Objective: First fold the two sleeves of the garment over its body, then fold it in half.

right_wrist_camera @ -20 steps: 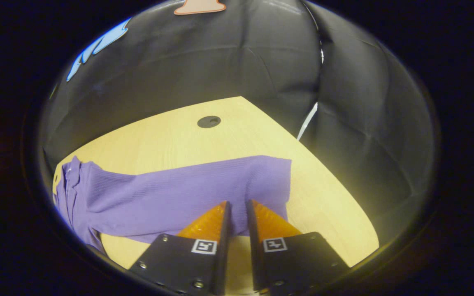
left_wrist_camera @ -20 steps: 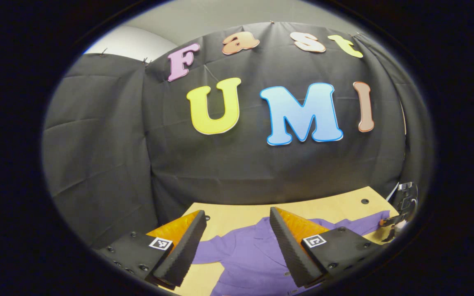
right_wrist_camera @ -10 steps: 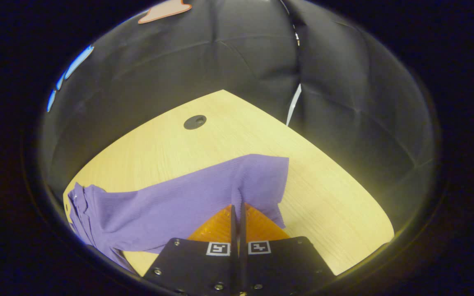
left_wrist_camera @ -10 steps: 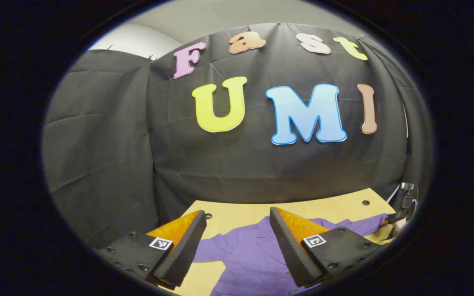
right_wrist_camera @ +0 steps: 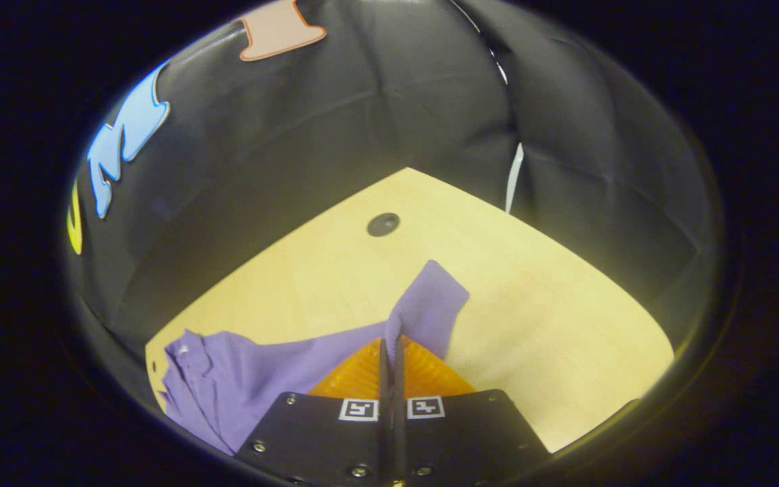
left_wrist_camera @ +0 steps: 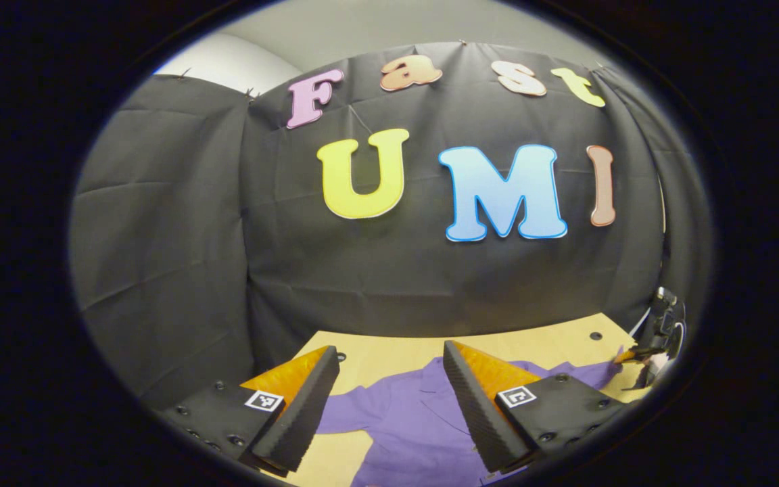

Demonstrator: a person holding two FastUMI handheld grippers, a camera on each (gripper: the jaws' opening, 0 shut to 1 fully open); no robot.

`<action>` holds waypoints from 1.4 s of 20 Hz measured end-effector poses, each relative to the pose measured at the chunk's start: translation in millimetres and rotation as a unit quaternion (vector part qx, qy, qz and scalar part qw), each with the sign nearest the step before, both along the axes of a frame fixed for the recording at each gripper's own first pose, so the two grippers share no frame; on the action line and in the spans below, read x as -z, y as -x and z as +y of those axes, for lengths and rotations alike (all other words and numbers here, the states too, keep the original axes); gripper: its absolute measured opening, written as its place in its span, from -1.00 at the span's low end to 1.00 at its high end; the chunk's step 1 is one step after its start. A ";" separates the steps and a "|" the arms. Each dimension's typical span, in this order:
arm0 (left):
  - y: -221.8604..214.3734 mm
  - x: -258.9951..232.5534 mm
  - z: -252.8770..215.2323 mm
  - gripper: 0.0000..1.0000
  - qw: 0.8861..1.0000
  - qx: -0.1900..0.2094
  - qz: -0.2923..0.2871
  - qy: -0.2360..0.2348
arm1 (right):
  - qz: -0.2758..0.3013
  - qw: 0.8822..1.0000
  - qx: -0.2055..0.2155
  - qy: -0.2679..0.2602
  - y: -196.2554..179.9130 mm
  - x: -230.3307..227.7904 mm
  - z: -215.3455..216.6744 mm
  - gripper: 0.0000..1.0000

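Garment: my purple shirt (left_wrist_camera: 416, 426) lies spread on the desk (right_wrist_camera: 552, 304), collar toward the booth wall.
Sleeve: its cuff (right_wrist_camera: 423, 311) lifts off the desk, ready to carry over the body.
Right hand-held gripper (right_wrist_camera: 389, 352): fingers pinched tight on that sleeve.
Left hand-held gripper (left_wrist_camera: 389, 399): wide apart, empty, waiting above the shirt for its own sleeve.
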State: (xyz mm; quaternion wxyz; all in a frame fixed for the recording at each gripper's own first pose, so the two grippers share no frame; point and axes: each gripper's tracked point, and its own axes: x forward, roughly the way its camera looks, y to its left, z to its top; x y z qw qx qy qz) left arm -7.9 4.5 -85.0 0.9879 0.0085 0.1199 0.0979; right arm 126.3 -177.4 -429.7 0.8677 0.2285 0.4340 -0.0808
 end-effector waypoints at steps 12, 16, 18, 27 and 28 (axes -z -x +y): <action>21.1 12.4 76.7 1.00 1.000 -0.016 0.002 0.023 | -0.046 0.990 -0.128 -0.047 -6.0 -51.6 188.4 -0.96; 35.5 19.2 115.1 1.00 0.999 -0.035 0.007 0.023 | -0.060 0.981 -0.178 -0.056 -3.5 -63.3 261.2 -0.96; 41.2 22.5 134.1 1.00 0.999 -0.044 0.010 0.024 | -0.065 0.975 -0.201 -0.062 0.2 -69.1 300.1 -0.97; 58.9 29.7 216.7 1.00 0.996 -0.085 0.014 0.010 | -0.062 0.947 -0.301 -0.093 39.0 -75.0 453.0 -0.97; 60.4 31.7 224.3 1.00 0.996 -0.088 0.014 0.009 | -0.059 0.944 -0.312 -0.094 45.7 -72.7 467.4 -0.97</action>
